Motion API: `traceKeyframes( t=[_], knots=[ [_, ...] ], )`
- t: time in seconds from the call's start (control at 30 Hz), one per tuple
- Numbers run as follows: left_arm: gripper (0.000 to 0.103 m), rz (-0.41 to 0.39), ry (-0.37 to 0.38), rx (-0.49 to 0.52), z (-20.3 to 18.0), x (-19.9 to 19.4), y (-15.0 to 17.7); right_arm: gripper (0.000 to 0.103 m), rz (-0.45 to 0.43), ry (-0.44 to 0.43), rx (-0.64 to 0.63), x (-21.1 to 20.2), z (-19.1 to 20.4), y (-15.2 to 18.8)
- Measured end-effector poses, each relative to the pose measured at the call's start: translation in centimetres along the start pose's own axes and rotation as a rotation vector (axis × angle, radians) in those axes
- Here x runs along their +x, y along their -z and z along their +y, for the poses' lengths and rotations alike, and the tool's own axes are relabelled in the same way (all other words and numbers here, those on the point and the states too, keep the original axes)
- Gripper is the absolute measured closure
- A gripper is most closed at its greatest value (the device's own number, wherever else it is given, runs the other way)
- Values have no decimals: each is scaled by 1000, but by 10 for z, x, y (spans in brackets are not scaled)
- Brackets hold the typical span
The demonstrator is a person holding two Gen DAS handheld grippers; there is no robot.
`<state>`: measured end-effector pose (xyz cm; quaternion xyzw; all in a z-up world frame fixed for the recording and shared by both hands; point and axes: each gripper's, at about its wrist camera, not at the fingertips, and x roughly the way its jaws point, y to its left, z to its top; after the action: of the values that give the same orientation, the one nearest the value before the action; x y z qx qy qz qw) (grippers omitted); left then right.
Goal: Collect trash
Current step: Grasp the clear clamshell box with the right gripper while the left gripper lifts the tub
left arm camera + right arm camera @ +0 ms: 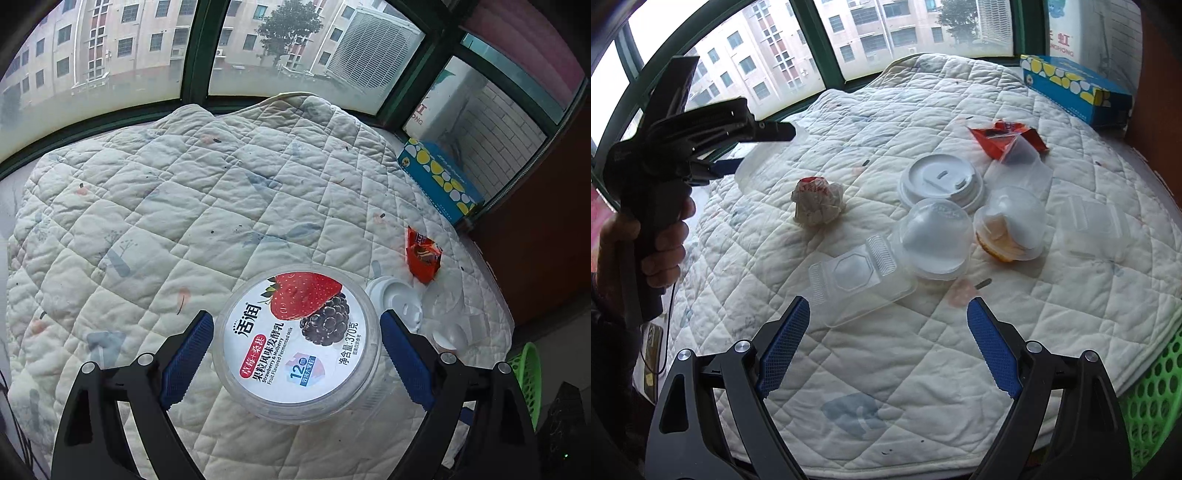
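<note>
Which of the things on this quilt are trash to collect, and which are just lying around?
Trash to collect:
yogurt tub, between the open left gripper
crumpled paper ball
white cup lid
clear plastic box
two clear cups
red wrapper

Just lying around:
blue tissue box
quilt
green basket, probably the bin

Between the jaws in the left wrist view, a yogurt tub (pixel 297 345) is lettered "活润", "果粒风味发酵乳", "Strawberry & Mulberry Fruit Flavored Fermented Milk", "12" and "净含量:370克". Far ahead and right of the jaws, "虹" over "NGHONG" is read on a white sign (pixel 1061 40) — partly cut off.
</note>
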<state>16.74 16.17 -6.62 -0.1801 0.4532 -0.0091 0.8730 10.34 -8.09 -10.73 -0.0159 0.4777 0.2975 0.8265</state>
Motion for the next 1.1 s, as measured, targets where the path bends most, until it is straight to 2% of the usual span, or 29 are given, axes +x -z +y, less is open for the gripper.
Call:
traceKeyframes(
  t=[0.33,0.5,0.7,0.8,1.1],
  knots=[
    [15,-37,-2,-13,11,-24,-1,16,63,-20,-66,48,4,-1],
    [15,-37,0,-17,13,-25,-1,14,59,-22,-112,55,13,-7],
    [15,-34,-5,-17,13,-25,1,15,54,17,-171,64,29,-7],
    [15,-35,-11,-18,14,-28,4,21,42,34,-178,63,32,-5],
    [15,-69,2,9,-3,-47,9,21,-27,7,-164,18,35,0]
  ],
)
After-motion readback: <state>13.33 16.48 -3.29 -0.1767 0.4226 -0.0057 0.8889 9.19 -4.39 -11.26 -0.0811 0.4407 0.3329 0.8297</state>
